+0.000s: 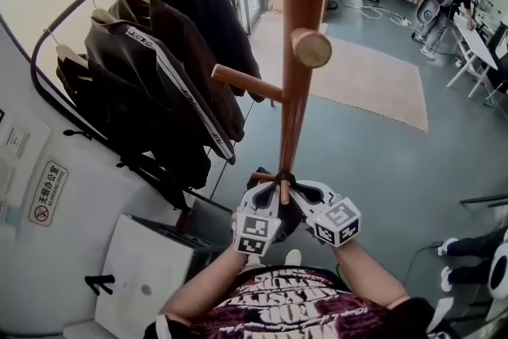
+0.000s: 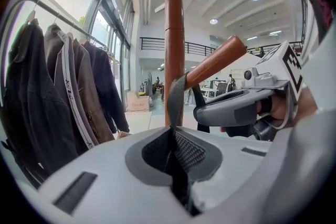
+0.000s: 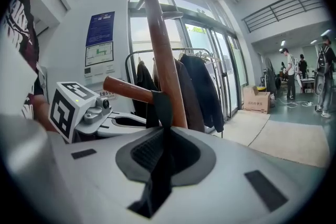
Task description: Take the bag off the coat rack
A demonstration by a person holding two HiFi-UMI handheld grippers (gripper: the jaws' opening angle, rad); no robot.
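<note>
Pinched the strap (image 2: 176,96) tight in left gripper (image 2: 176,159) and right gripper (image 3: 160,157). Gripped just under the peg (image 2: 215,62), for lifting off.

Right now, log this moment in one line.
left gripper: shut on strap | right gripper: shut on strap | strap: hooked over peg | stage: not lifted off

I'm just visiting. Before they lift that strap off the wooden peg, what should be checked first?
1. Left gripper clamped on the strap: ok.
2. Right gripper clamped on the strap: ok.
3. Strap looped over one peg only: ok.
4. Tip of the peg free of anything in the way: ok.
5. Body of the bag hanging free: cannot tell, hidden below the grippers.
</note>
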